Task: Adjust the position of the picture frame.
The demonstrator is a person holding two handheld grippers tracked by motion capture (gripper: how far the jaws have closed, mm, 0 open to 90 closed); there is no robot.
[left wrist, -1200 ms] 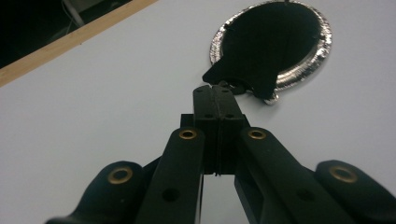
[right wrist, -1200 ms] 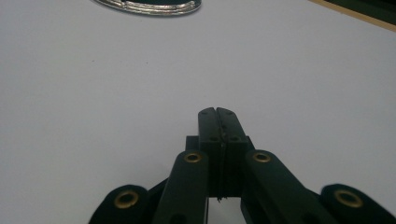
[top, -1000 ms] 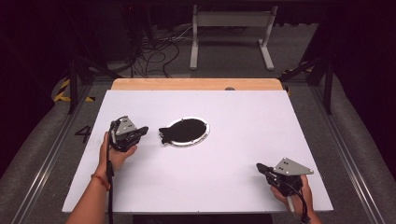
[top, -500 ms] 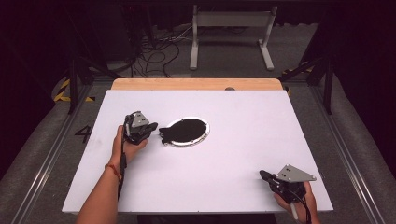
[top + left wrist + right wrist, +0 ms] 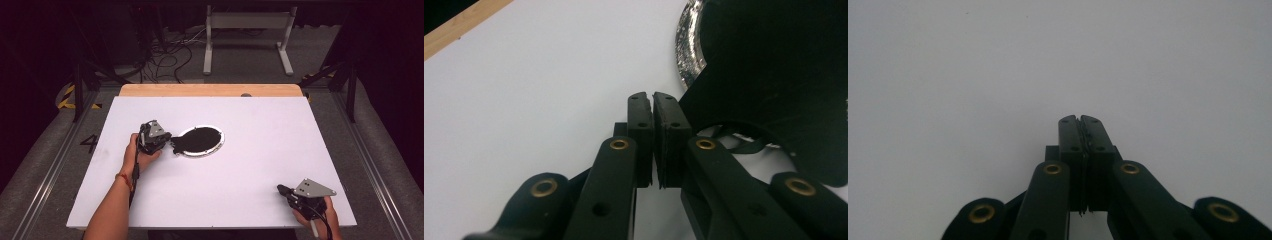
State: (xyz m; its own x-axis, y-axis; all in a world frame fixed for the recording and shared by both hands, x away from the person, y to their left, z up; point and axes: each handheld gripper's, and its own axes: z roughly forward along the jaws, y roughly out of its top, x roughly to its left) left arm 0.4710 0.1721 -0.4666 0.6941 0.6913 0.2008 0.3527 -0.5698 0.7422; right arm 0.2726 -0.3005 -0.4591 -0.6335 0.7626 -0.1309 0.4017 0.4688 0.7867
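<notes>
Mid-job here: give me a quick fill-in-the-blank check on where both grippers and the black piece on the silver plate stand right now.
1. The left gripper has its fingers ____, with nothing between them.
2. The black piece lies on a ____ plate.
3. The right gripper sits near the table's ____ edge, far from the plate.
4. The gripper nearest the black piece is the ____ one.

Missing words: shut; silver; near; left

High view overlooks the white table (image 5: 260, 190) — tong cameras skim it closely.
</notes>
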